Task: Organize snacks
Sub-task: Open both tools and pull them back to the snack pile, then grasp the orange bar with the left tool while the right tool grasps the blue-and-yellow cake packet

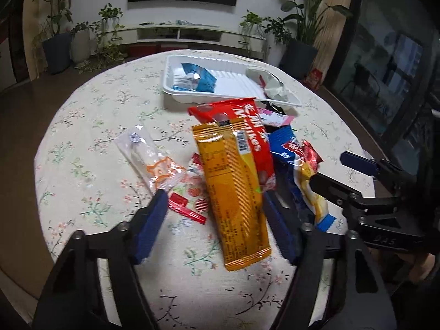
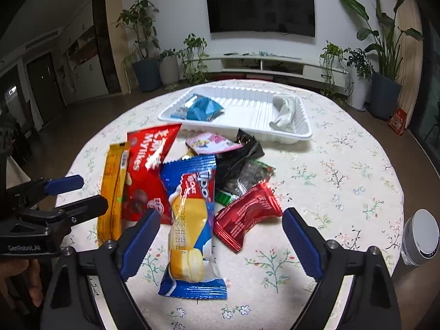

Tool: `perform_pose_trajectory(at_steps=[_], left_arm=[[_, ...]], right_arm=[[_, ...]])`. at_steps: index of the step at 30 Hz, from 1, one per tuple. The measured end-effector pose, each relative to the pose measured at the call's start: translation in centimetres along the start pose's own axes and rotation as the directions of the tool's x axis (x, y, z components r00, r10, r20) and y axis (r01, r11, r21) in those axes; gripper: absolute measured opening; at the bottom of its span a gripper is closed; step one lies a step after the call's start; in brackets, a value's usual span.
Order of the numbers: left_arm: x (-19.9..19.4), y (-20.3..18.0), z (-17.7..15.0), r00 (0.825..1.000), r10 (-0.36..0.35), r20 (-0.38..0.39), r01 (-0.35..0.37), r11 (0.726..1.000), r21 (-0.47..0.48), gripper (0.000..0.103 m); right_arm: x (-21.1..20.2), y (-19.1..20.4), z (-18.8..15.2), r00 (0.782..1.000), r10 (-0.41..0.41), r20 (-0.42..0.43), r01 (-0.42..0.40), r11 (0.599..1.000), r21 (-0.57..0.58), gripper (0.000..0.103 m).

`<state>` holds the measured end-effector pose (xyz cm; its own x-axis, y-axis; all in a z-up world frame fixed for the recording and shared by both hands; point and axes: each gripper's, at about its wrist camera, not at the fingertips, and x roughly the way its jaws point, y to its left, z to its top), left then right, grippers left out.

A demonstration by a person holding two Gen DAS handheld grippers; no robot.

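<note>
A pile of snack packets lies mid-table. A long orange wafer packet (image 1: 233,192) lies between the open fingers of my left gripper (image 1: 214,203). Beside it are a red Mylikes bag (image 1: 247,126), a clear packet with orange print (image 1: 154,159) and a small red-and-white packet (image 1: 189,195). My right gripper (image 2: 220,225) is open over a blue Tipo cake packet (image 2: 189,220) and a dark red packet (image 2: 247,214). A black packet (image 2: 242,165) and a pink packet (image 2: 211,143) lie behind. The white tray (image 2: 258,134) holds a blue packet (image 2: 202,107) and a white packet (image 2: 284,110).
The round table has a floral cloth (image 2: 343,170). A white cylinder (image 2: 420,236) stands at its right edge. Potted plants (image 2: 143,41), a TV (image 2: 261,8) and a low white shelf (image 2: 275,64) are beyond the table.
</note>
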<state>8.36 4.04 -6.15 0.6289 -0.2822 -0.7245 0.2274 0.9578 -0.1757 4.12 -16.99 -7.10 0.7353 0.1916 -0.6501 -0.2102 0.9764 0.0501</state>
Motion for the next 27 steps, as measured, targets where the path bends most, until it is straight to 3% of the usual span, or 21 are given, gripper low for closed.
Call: perform_pose_trajectory(at_steps=[10,12,13,23,27], left_arm=[[1.6,-0.5,0.4,0.999,-0.026,-0.033,0.025,1.0,-0.001,0.054],[2.0,-0.6,0.5,0.998,-0.038,-0.045,0.038,0.999,-0.001,0.041],[2.2,-0.7,0.5,0.998,-0.04,-0.052,0.04,0.999,0.002,0.04],[2.9,-0.5,0.5,0.998,-0.014,-0.06,0.015,1.0,0.016,0.039],[3.0,-0.4,0.4,0.997,-0.031,-0.067,0.032,0.999,0.012,0.02]], right_arm=[[1.3,0.9,-0.2,0.999,0.001,-0.046,-0.004,0.998,-0.055,0.073],[1.3,1.1,-0.2,0.999,0.004,-0.047,-0.008,0.998,-0.07,0.068],[1.4,1.3,-0.2,0.999,0.006,-0.048,-0.009,0.997,-0.079,0.067],[1.9,2.3,-0.5,0.997,0.029,-0.075,-0.038,0.991,-0.128,0.053],[2.1,2.5,-0.6,0.995,0.039,-0.09,-0.051,0.99,-0.132,0.044]])
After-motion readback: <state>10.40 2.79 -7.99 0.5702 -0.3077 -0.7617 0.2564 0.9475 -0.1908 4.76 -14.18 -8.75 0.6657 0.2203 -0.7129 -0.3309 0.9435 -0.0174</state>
